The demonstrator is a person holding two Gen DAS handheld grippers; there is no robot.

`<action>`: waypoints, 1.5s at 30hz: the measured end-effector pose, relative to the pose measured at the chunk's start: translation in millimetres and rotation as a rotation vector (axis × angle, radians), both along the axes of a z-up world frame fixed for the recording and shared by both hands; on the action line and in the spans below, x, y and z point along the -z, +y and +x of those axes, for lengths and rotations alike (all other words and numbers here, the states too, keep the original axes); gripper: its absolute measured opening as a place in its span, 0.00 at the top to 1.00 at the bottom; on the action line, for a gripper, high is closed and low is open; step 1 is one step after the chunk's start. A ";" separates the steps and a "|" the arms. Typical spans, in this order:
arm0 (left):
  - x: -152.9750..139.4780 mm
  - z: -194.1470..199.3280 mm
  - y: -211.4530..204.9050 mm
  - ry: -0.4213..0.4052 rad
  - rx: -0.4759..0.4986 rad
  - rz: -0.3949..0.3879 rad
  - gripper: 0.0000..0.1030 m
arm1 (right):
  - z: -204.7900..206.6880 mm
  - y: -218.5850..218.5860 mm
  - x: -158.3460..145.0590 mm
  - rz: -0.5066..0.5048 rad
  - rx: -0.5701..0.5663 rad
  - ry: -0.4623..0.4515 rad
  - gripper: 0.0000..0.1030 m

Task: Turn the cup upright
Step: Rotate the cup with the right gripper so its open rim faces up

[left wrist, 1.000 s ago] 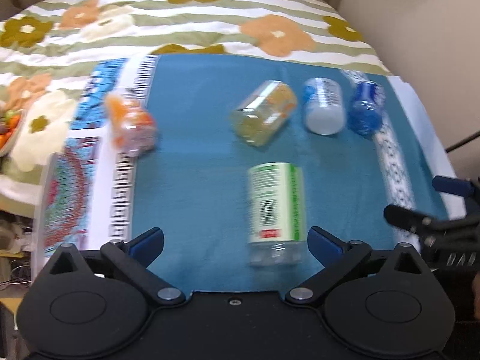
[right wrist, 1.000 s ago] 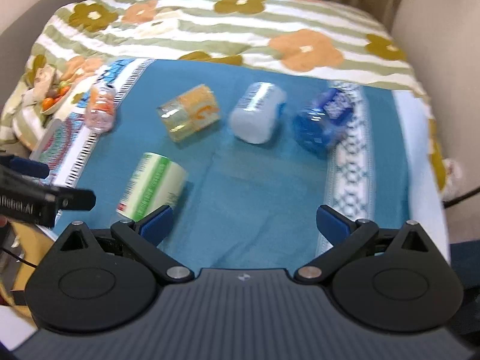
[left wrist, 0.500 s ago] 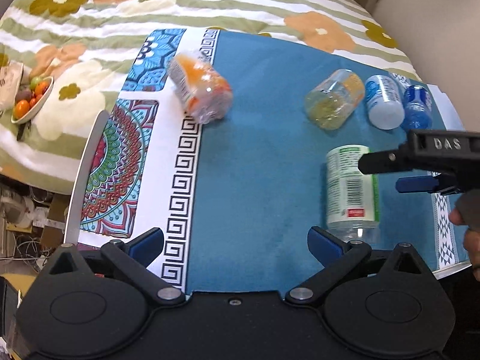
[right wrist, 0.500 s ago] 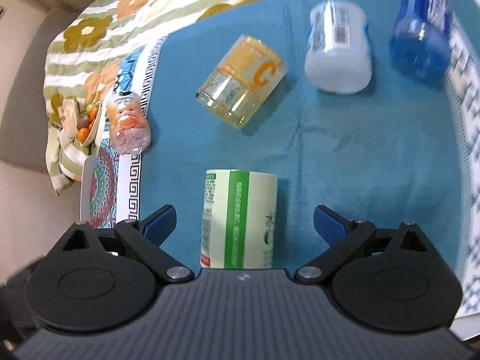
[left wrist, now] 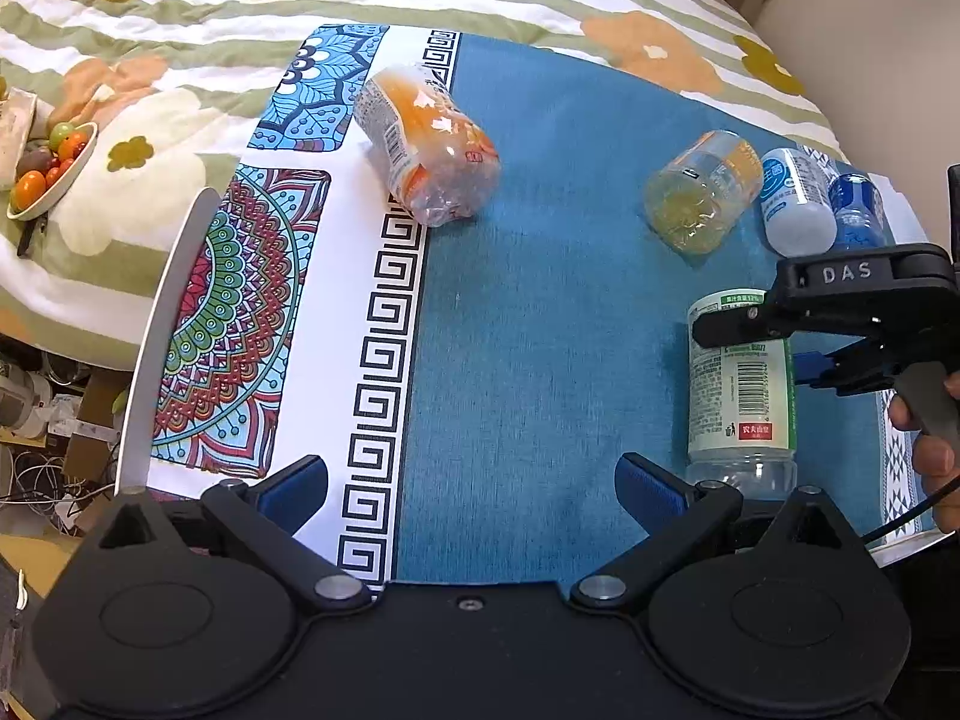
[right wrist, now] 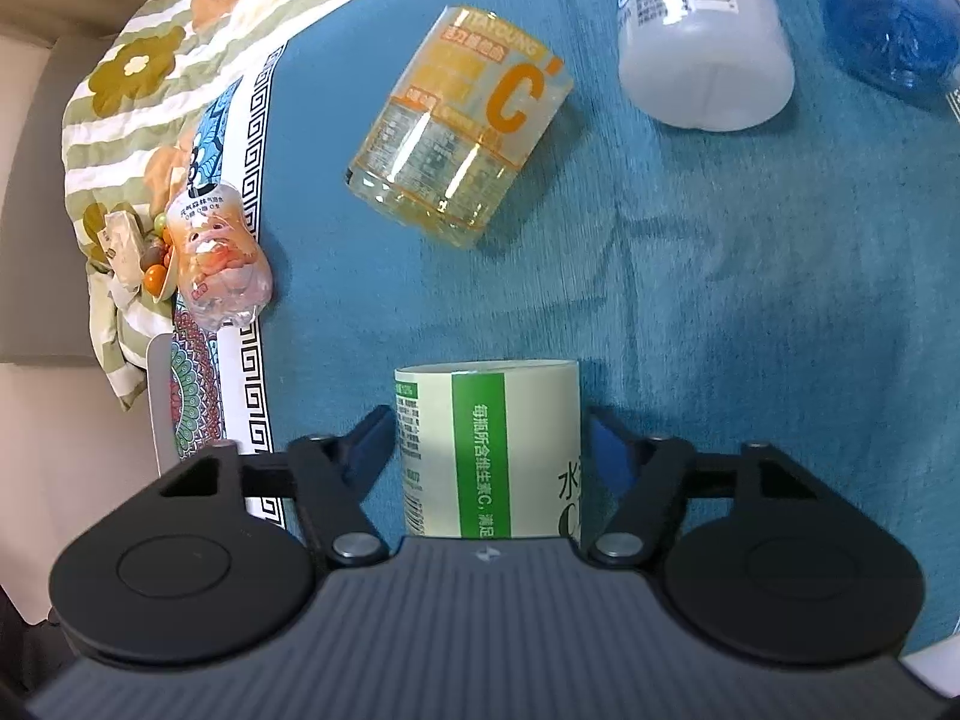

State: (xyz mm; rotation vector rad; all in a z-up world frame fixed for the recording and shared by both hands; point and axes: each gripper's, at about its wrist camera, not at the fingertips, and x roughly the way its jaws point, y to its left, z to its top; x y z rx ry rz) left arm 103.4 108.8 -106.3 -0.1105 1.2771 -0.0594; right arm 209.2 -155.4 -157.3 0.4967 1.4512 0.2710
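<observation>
The green-and-white labelled cup [right wrist: 486, 450] lies on its side on the blue cloth [right wrist: 720, 300]. My right gripper [right wrist: 486, 438] is down over it, one blue-padded finger on each side, touching or nearly touching its sides. In the left wrist view the same cup [left wrist: 741, 396] lies at the right, with the right gripper [left wrist: 798, 336] across its upper part. My left gripper [left wrist: 471, 480] is open and empty above the cloth, left of the cup.
Other cups lie on their sides: an orange one [left wrist: 426, 144], a yellow one [right wrist: 462, 120], a white one [right wrist: 702, 30] and a blue one [right wrist: 894, 18]. A fruit bowl [left wrist: 51, 171] sits on the floral blanket at far left. A patterned mat [left wrist: 234, 324] borders the cloth.
My right gripper has come down onto the green cup and its fingers have closed in from wide open. My left gripper has drifted closer over the cloth.
</observation>
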 end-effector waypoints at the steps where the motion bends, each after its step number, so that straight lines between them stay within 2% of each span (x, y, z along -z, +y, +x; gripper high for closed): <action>1: 0.1 0.7 0.1 -0.001 0.000 -0.001 0.00 | -0.1 -0.7 0.4 0.003 0.002 0.002 0.25; 8: -0.9 4.1 -0.1 -0.004 0.003 -0.005 0.00 | -2.1 -0.9 -7.6 0.007 -0.001 -0.022 0.27; 12: -3.0 3.1 -2.0 -0.007 0.007 -0.007 0.00 | -7.7 -0.4 -26.6 -0.009 -0.012 -0.105 0.27; 16: -4.1 2.2 -4.2 -0.009 0.011 -0.007 0.00 | -21.1 5.2 -49.3 -0.066 -0.046 -0.252 0.27; 20: -1.7 0.8 -6.6 -0.006 0.009 -0.005 0.00 | -42.1 17.7 -61.9 -0.134 -0.101 -0.445 0.27; 26: 5.7 -2.9 -10.9 -0.005 0.013 0.018 0.00 | -71.6 29.1 -52.0 -0.170 -0.149 -0.704 0.27; 31: 15.2 -8.6 -15.7 0.004 0.023 0.036 0.00 | -93.9 33.8 -37.2 -0.190 -0.206 -0.870 0.27; 36: 23.3 -15.7 -20.9 0.016 0.031 0.043 0.00 | -114.5 30.4 -30.8 -0.191 -0.238 -0.945 0.27; 45: 25.9 -24.9 -29.2 0.022 0.043 0.055 0.00 | -140.0 34.4 -22.9 -0.240 -0.307 -1.001 0.26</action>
